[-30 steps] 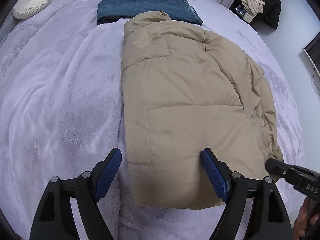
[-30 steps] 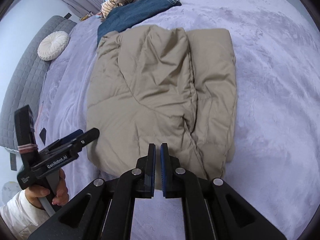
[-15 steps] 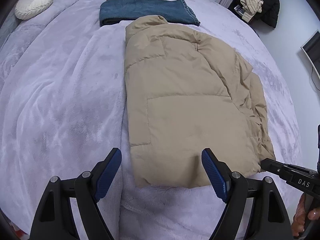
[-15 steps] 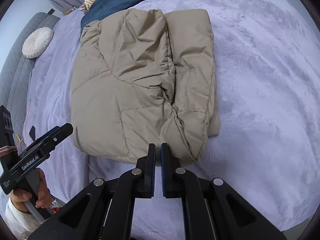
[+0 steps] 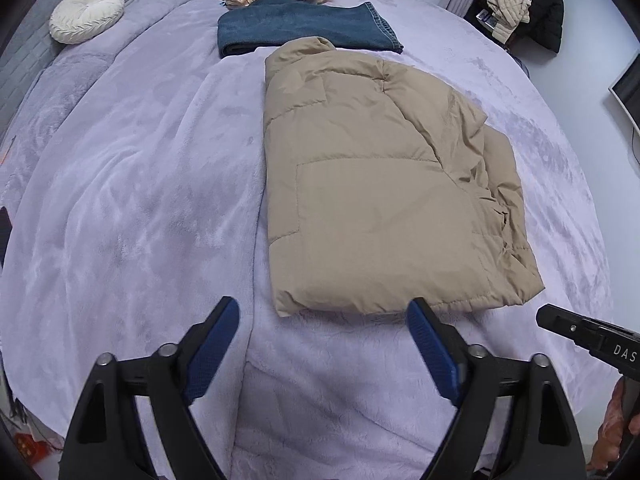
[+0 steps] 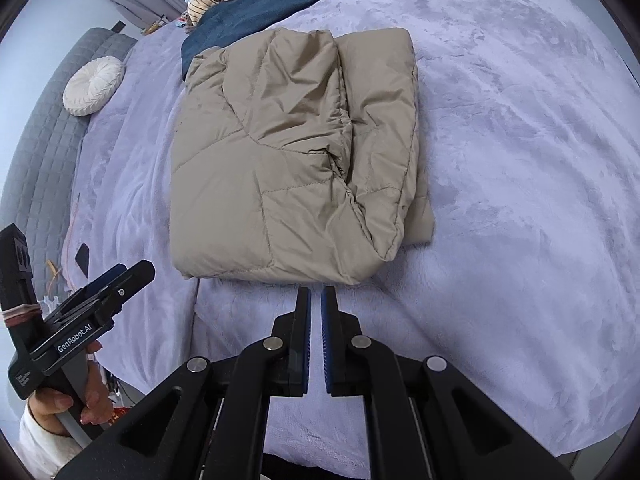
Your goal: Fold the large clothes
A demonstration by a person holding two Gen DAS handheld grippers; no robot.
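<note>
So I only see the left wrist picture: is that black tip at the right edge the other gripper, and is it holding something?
Observer: Yes, that is the right gripper. Its jaws are shut with nothing between them, by the near edge of the tan jacket.
Operator: And who holds mine?
Observer: A hand in a white sleeve grips the handle of the left gripper. Its jaws have just been opening, and nothing is between them.
</note>
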